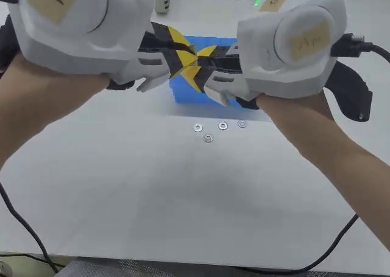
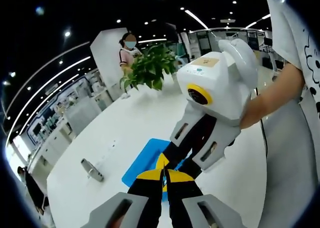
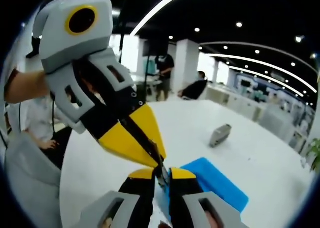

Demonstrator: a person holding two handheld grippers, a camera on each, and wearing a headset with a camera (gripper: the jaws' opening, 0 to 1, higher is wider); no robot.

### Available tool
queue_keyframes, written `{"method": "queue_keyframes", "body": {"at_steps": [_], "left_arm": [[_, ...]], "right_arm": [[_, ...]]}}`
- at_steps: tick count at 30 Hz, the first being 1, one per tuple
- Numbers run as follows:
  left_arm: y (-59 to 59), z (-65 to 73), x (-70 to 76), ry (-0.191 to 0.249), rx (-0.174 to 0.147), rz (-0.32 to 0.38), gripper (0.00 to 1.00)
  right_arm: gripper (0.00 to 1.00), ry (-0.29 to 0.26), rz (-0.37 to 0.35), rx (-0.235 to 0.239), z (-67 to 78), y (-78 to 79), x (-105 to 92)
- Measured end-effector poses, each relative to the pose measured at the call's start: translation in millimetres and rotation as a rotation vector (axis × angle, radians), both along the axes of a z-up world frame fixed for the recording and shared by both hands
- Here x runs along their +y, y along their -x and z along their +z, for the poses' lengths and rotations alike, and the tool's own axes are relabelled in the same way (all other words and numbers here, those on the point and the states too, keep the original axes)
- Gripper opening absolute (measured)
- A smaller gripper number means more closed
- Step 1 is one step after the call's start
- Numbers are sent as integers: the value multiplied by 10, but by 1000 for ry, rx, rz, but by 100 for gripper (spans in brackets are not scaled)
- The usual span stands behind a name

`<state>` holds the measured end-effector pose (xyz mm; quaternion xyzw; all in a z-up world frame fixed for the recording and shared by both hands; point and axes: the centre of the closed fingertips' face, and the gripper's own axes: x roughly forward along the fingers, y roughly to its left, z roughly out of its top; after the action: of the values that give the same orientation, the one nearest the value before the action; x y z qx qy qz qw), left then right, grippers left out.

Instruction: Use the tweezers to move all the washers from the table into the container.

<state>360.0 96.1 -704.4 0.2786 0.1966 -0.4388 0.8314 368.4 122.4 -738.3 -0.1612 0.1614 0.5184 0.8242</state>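
Step in hand: readying tool; no washer lifted yet. Your left claw (image 1: 190, 56) and right claw (image 1: 200, 68) meet tip to tip above blue container (image 1: 181, 89), each pressed together on thin dark sliver, likely tweezers (image 3: 160, 167). Four washers (image 1: 222, 126) lie on bench (image 1: 183, 192), near container. Next move calls for a settled grip, then tips lowered to one washer.

Bright ceiling strip lights (image 3: 161, 5); gripper views warp at edges.
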Motion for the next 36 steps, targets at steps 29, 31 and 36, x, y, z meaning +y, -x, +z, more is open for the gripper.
{"method": "queue_keyframes", "body": {"at_steps": [29,31,36], "left_arm": [[183,-534,-87,17,157,25,0],[175,-548,-80,16,158,29,0],[173,-578,-69,13,164,34,0]], "right_arm": [[6,66,-6,154,-685,189,-93],[6,72,-6,149,-701,179,-96],[6,79,-1,146,-742,165,-82]]}}
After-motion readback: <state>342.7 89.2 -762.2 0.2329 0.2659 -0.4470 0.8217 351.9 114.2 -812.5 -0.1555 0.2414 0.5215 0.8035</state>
